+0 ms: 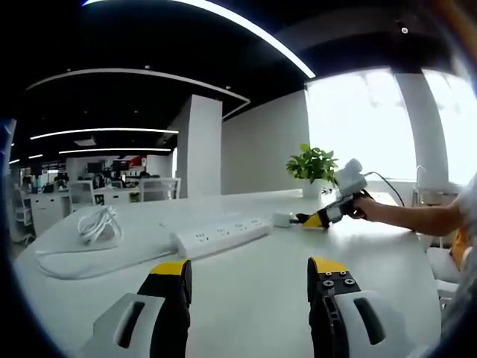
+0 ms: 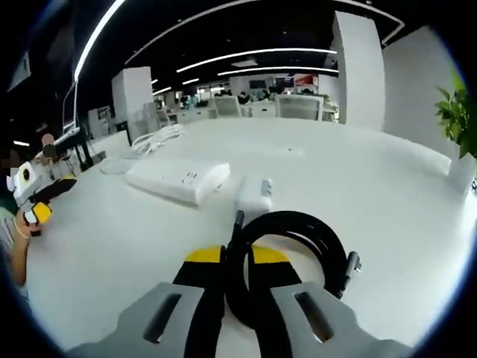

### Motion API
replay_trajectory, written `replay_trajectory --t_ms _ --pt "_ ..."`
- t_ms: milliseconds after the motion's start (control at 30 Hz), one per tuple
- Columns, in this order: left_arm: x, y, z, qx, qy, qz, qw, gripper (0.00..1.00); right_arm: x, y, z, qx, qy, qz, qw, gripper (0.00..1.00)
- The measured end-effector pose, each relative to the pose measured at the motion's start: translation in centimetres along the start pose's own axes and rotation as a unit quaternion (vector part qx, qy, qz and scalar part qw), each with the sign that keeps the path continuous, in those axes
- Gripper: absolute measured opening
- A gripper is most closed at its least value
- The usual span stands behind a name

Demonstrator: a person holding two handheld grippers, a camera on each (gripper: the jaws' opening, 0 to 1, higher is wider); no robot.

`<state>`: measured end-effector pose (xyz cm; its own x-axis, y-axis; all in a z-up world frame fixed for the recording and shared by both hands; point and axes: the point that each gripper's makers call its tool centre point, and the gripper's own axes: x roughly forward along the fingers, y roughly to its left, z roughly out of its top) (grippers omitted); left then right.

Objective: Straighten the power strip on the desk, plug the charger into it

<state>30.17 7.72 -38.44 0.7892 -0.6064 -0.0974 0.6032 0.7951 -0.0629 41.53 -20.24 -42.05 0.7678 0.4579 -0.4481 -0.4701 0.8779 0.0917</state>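
While the right claw (image 2: 237, 268) pinches the black cable (image 2: 298, 224), a plant (image 1: 313, 164) stands beyond the power strip (image 1: 222, 236).

White power strip (image 1: 222, 236), white charger (image 2: 254, 195) with black coiled cable (image 2: 298, 257), white desk (image 1: 246, 298). Gripper jaws black, yellow-tipped (grey bodies). Green plant (image 1: 314, 164), white pot.

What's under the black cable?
The white desk, mostly. The cable lies coiled on it, one end running to the white charger. The right gripper pinches the coil's near side, so what lies below that part is hidden.
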Motion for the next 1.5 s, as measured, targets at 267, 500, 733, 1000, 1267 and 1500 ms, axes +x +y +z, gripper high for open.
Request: replay_trajectory --t_ms 267,500,733,1000,1267,1500 --pt "0.2 -0.1 0.5 0.006 -0.001 -0.002 1.0000 0.64 -0.9 0.0 1.7 0.165 -0.021 0.066 0.9839 0.09" --pt "0.4 -0.4 0.5 0.006 -0.002 -0.006 1.0000 0.64 -1.2 -0.7 3.3 0.282 -0.036 0.112 0.9520 0.09" --pt "0.4 -0.5 0.7 0.007 -0.004 -0.008 0.9999 0.64 -1.6 -1.1 4.1 0.354 -0.045 0.141 0.9235 0.09" --pt "0.4 -0.4 0.8 0.005 -0.007 -0.009 0.9999 0.64 -1.7 -0.2 5.2 0.408 -0.056 0.169 0.8954 0.09" --pt "0.2 -0.4 1.0 0.005 -0.011 -0.009 0.9999 0.64 -1.3 1.5 6.8 0.493 -0.070 0.210 0.8415 0.09" --pt "0.1 -0.5 1.0 0.003 -0.014 -0.010 0.9999 0.64 -1.2 2.4 8.0 0.515 -0.090 0.209 0.8264 0.09"
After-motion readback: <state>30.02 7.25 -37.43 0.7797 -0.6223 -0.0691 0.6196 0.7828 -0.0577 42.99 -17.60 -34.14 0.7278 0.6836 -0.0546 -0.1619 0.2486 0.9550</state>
